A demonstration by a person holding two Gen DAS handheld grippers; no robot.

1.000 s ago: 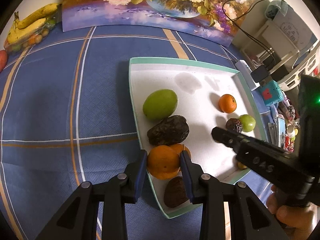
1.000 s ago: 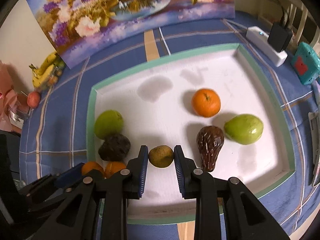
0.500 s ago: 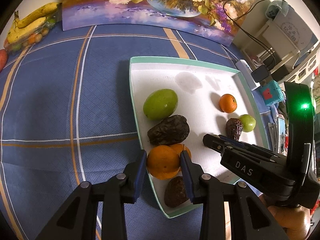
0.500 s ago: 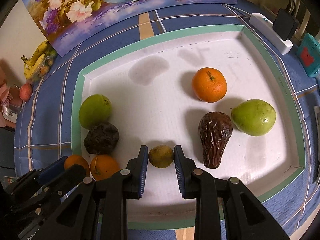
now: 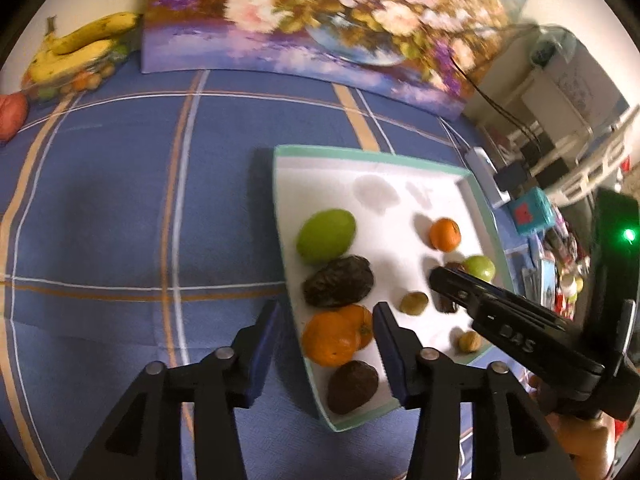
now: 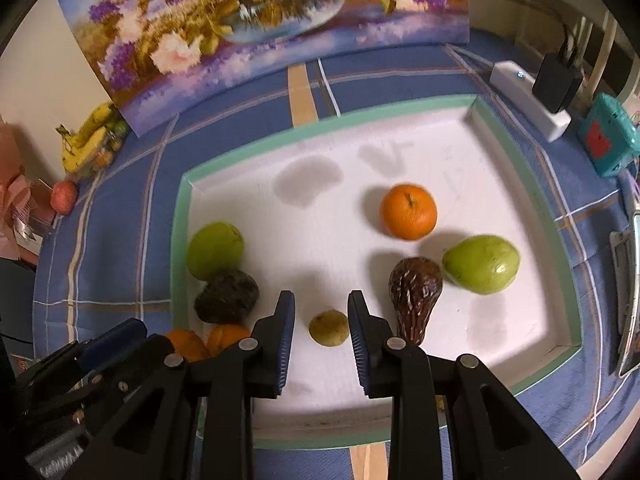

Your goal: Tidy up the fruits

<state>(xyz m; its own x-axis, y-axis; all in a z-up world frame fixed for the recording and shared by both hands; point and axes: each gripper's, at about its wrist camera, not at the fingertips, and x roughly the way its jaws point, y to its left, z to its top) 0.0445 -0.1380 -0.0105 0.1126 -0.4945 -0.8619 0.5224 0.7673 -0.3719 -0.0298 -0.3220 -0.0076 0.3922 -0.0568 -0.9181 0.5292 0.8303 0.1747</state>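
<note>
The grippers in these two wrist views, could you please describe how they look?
Both are black plastic with triangular cut-out frames, silver pivot bolts and blue ribbed pads on the fingers. The left gripper matches the right gripper. Seen from the side in the left wrist view, the right one bears faint pale lettering and a glowing green light.

Your blue plaid-clothed table (image 6: 120, 248) carries: fruit tray (image 6: 180, 216), floral painting (image 6: 256, 20), bananas (image 5: 76, 48), white power strip (image 6: 528, 100).

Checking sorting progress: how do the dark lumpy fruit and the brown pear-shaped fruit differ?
The dark lumpy fruit is rounded, dull and blackish; the brown pear-shaped fruit tapers to a neck and looks glossy, pale-streaked. The lumpy fruit sits by the left wall of the tray, the pear-shaped fruit right of centre. Both lie in the tray.
</note>
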